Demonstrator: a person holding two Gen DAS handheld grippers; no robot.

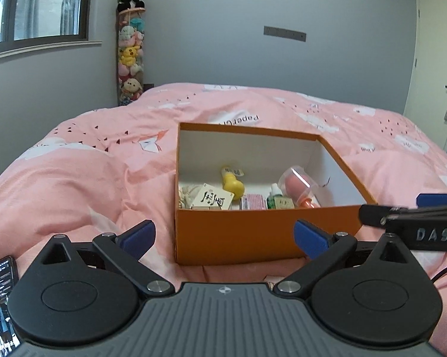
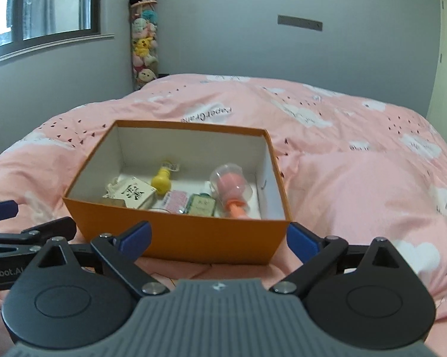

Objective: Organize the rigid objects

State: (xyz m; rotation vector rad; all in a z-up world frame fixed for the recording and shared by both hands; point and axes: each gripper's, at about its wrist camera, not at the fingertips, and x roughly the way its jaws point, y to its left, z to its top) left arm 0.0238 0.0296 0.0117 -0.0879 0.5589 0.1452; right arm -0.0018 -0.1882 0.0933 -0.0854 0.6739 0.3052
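- The box point(image 2: 176, 235) sat open on the bed point(image 2: 357, 178), holding a yellow toy point(image 2: 161, 181), a pink toy point(image 2: 232, 189) and a green bottle point(image 2: 201, 203).
- Left gripper point(image 1: 223, 235): fingers apart, empty.
- Right gripper point(image 2: 220, 241): fingers apart, empty, near the box's front.

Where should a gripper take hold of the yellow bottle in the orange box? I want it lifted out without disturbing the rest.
Probably grip the yellow bottle across its narrower neck end, coming from above. It lies on its side on the orange box floor, the walls block a level approach, and the white tag crowds its round base, while the neck end has bare floor around it.
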